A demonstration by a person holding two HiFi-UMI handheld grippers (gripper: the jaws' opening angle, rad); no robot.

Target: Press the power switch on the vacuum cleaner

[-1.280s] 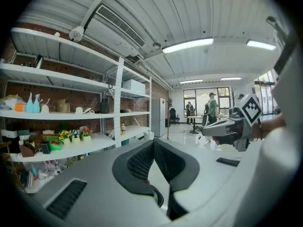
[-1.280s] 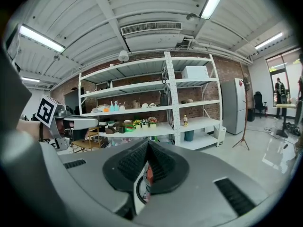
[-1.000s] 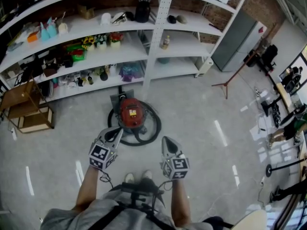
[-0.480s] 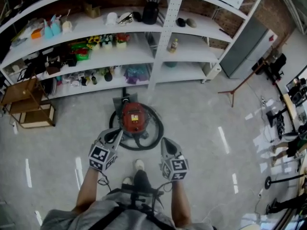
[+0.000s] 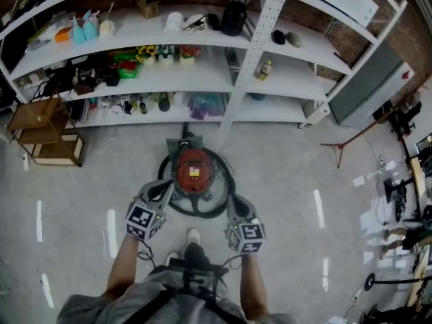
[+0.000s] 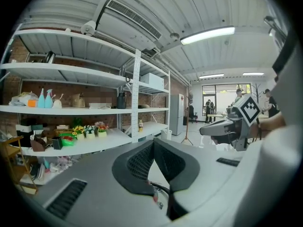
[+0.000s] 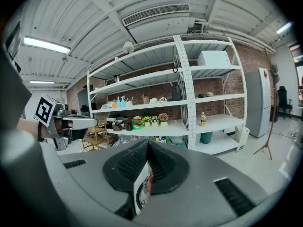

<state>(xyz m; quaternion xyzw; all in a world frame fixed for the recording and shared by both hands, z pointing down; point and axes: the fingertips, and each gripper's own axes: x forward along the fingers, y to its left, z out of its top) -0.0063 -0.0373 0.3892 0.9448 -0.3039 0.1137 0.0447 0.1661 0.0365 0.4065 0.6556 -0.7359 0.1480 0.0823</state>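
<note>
The red vacuum cleaner [image 5: 194, 171] stands on the grey floor before the shelves, with its black hose [image 5: 225, 193] coiled around it. In the head view my left gripper [image 5: 166, 187] hangs over the hose at the vacuum's near left. My right gripper [image 5: 235, 199] hangs at its near right, over the hose's edge. Both are above the floor and touch nothing. In the left gripper view the jaws [image 6: 153, 142] meet at the tips and hold nothing. The right gripper view shows the same for its jaws [image 7: 147, 143]. No power switch can be made out from here.
White shelving [image 5: 258, 54] full of small items runs behind the vacuum. A wooden crate [image 5: 46, 139] stands at the left; a tripod [image 5: 352, 140] and a grey cabinet [image 5: 368, 79] stand at the right. My shoes [image 5: 193, 236] are just behind the hose.
I have walked forward: the vacuum has come closer and now sits just ahead of and between the two grippers. Both grippers have stayed shut.
</note>
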